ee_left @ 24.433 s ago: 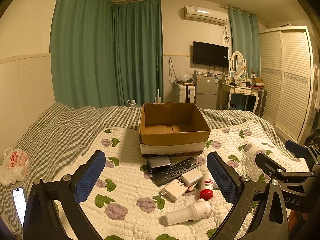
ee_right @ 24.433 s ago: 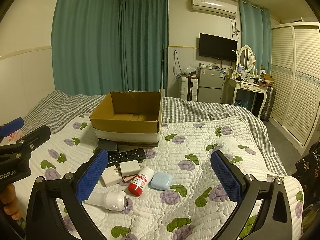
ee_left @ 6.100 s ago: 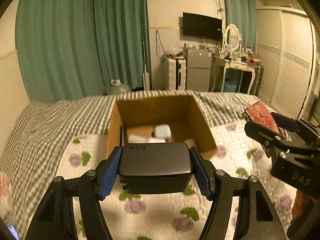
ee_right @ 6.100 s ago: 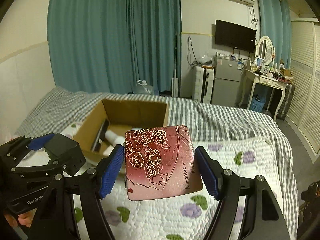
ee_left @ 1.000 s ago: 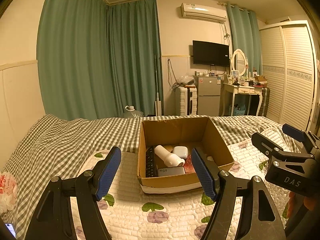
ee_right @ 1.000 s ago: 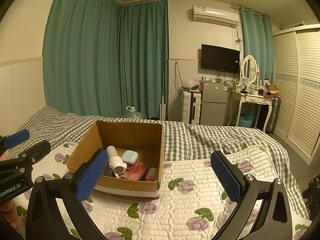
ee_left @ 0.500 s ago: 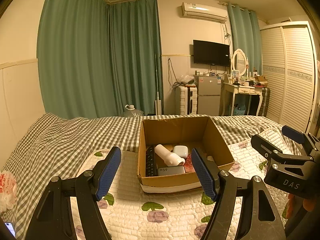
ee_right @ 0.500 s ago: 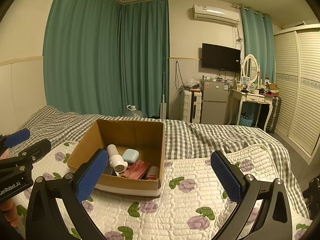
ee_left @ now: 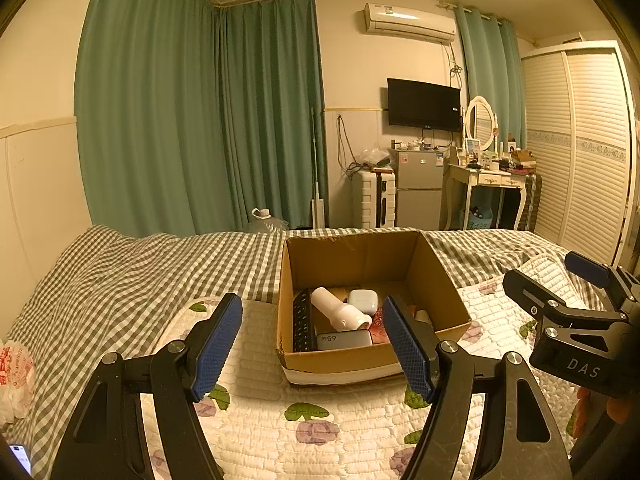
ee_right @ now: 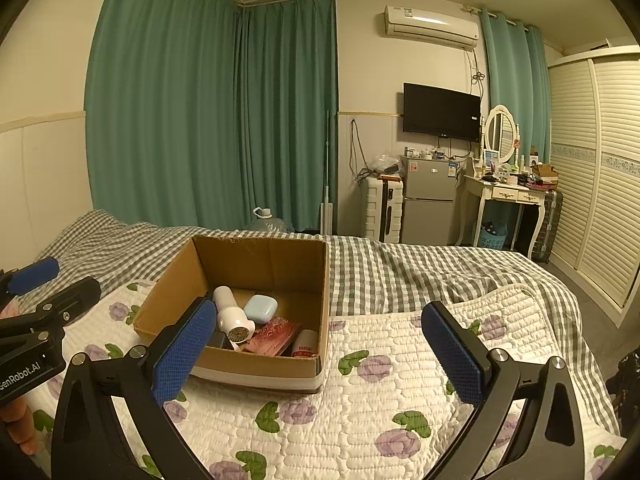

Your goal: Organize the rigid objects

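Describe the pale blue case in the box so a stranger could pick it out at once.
Find the open cardboard box sitting on the flowered quilt on the bed. Inside, toward the back, the pale blue case lies just right of a white cylinder-shaped device, behind a red patterned card. It is the only light blue thing there: small, smooth, with rounded corners.

Cardboard box stands open-topped; quilt beside it lies bare.
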Motion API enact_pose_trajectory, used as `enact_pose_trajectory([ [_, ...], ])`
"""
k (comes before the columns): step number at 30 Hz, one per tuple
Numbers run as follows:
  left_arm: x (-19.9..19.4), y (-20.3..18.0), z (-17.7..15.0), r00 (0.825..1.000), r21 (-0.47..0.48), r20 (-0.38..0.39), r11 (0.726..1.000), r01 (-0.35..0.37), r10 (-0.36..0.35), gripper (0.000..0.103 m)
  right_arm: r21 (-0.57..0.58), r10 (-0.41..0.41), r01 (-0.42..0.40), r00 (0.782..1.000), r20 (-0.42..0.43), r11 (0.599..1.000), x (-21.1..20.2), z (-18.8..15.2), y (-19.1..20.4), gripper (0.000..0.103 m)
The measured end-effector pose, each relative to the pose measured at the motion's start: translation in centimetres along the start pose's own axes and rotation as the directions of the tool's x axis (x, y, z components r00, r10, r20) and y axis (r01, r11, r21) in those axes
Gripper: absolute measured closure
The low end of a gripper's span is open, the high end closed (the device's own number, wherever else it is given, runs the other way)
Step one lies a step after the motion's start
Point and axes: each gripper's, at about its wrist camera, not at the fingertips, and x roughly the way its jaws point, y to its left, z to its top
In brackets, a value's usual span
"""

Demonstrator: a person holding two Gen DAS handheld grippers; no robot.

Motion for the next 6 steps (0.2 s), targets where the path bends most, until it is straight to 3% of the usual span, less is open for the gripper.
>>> enact_pose_trajectory([
  [6, -0.08, 0.04, -0.17, 1.0, 0.004, 0.009, 1.0, 0.0, 0.0, 0.028, 0.001, 0.0, 0.0, 1.0, -0.004, 1.0, 0.01, -0.09, 0.03, 0.0],
])
